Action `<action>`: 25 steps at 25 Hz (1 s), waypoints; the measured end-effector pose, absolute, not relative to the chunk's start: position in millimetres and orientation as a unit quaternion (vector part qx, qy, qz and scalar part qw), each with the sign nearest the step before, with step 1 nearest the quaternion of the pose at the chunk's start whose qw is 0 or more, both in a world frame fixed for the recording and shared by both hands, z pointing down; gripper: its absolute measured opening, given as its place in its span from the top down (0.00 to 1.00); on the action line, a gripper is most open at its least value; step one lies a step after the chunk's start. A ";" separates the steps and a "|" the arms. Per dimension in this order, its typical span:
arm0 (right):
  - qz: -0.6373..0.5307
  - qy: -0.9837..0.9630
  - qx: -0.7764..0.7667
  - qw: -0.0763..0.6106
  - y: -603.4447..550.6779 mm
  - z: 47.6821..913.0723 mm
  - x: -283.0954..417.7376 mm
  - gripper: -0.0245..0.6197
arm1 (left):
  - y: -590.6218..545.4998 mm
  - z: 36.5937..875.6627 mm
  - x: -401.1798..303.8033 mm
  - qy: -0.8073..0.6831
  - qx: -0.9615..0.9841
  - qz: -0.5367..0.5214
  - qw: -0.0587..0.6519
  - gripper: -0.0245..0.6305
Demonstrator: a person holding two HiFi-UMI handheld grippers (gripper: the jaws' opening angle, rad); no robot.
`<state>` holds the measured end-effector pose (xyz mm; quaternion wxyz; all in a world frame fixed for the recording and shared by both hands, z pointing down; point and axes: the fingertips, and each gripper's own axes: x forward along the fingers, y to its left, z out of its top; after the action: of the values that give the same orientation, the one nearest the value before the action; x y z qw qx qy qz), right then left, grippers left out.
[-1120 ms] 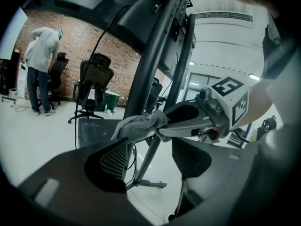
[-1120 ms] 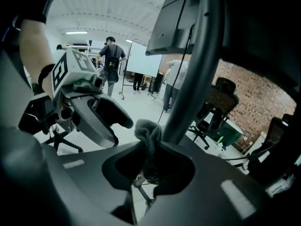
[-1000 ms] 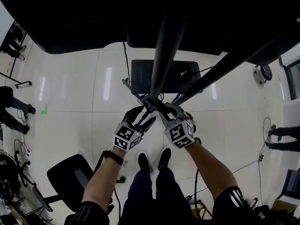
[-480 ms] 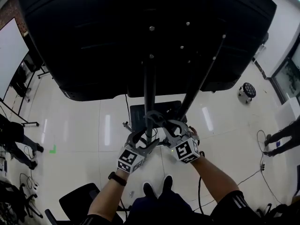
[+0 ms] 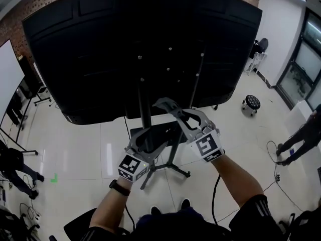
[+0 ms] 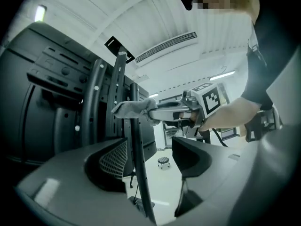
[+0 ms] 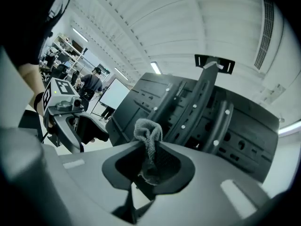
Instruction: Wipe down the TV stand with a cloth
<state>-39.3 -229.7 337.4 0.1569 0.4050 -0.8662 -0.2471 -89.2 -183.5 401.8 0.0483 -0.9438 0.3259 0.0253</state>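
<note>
The right gripper (image 7: 150, 169) pinches the cloth (image 7: 148, 142) firmly and presses it against the thin pole of the TV stand (image 6: 139, 173) in mid-frame, probably to rub it. Lower down, the left gripper (image 5: 149, 143) holds its jaws wide around this pole, perhaps to steady it.

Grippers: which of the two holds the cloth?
The right gripper: the grey cloth is pinched in its jaws. The left gripper has its jaws apart, clamped on nothing.
</note>
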 end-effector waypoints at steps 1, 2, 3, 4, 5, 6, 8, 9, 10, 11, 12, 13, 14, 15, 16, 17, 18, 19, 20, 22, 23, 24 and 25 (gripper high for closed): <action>-0.255 -0.864 0.408 0.151 -229.7 322.6 -31.7 0.88 | -182.6 390.8 -85.2 0.325 -0.943 0.028 0.059 0.48; -0.263 -0.862 0.409 0.144 -230.9 307.4 -24.7 0.88 | -183.8 380.2 -82.3 0.327 -0.942 0.031 0.072 0.48; -0.271 -0.860 0.409 0.138 -233.2 292.4 -18.5 0.88 | -186.4 370.3 -80.0 0.331 -0.939 0.034 0.085 0.48; -0.279 -0.859 0.408 0.132 -235.8 278.3 -12.8 0.88 | -189.2 361.1 -77.4 0.335 -0.937 0.036 0.096 0.48; -0.288 -0.857 0.406 0.129 -238.3 265.3 -7.5 0.88 | -191.3 352.6 -73.6 0.338 -0.935 0.037 0.104 0.48; -0.299 -0.855 0.404 0.127 -240.0 253.2 -2.2 0.88 | -192.8 344.8 -69.0 0.340 -0.933 0.038 0.109 0.48; -0.323 -0.850 0.398 0.123 -242.3 230.4 8.5 0.88 | -195.9 329.5 -58.6 0.343 -0.931 0.041 0.117 0.48; -0.334 -0.849 0.393 0.119 -243.4 219.2 13.1 0.88 | -197.6 320.9 -53.2 0.345 -0.930 0.044 0.120 0.48; -0.345 -0.848 0.386 0.115 -245.4 209.2 17.2 0.88 | -199.0 311.5 -47.9 0.349 -0.928 0.047 0.125 0.48; -0.354 -0.848 0.379 0.112 -248.2 200.8 21.4 0.88 | -200.1 301.4 -42.1 0.354 -0.925 0.051 0.132 0.48; -0.364 -0.846 0.373 0.111 -251.1 193.2 26.3 0.88 | -200.9 291.0 -35.3 0.357 -0.922 0.054 0.141 0.48; -0.373 -0.844 0.369 0.112 -253.6 185.7 31.7 0.88 | -202.0 280.7 -27.4 0.359 -0.919 0.057 0.151 0.48; -0.383 -0.840 0.367 0.113 -256.3 178.3 36.9 0.88 | -203.8 271.0 -19.1 0.359 -0.918 0.059 0.160 0.48; -0.392 -0.837 0.365 0.114 -259.8 171.5 41.3 0.88 | -206.7 262.0 -11.2 0.358 -0.916 0.059 0.170 0.48; -0.399 -0.834 0.364 0.114 -264.2 165.3 44.6 0.88 | -210.5 253.7 -4.4 0.357 -0.915 0.057 0.178 0.48; -0.406 -0.831 0.363 0.114 -268.8 159.6 47.1 0.88 | -214.9 245.7 1.5 0.358 -0.913 0.055 0.186 0.48; -0.411 -0.829 0.361 0.113 -273.4 154.4 48.9 0.88 | -219.3 237.8 6.5 0.360 -0.911 0.053 0.193 0.48; -0.417 -0.828 0.358 0.111 -277.9 149.5 50.0 0.88 | -223.7 230.0 11.1 0.362 -0.909 0.051 0.200 0.48; -0.422 -0.827 0.354 0.110 -282.7 144.8 50.8 0.88 | -227.9 222.5 15.2 0.365 -0.906 0.050 0.207 0.48; -0.432 -0.824 0.350 0.110 -293.0 135.6 52.4 0.88 | -235.2 208.4 22.3 0.368 -0.902 0.049 0.219 0.48; -0.436 -0.823 0.348 0.112 -298.0 131.5 53.2 0.88 | -238.0 202.2 24.9 0.369 -0.900 0.048 0.225 0.48; -0.438 -0.822 0.345 0.114 -302.7 128.4 53.7 0.88 | -240.5 196.7 26.8 0.372 -0.898 0.047 0.230 0.48; -0.441 -0.822 0.340 0.119 -307.1 126.8 54.1 0.88 | -242.8 192.1 28.0 0.375 -0.896 0.048 0.232 0.48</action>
<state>54.1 -307.1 126.8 0.1189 0.3400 -0.8222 -0.4407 28.0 -242.8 192.1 0.2324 -0.8962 0.3748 0.0476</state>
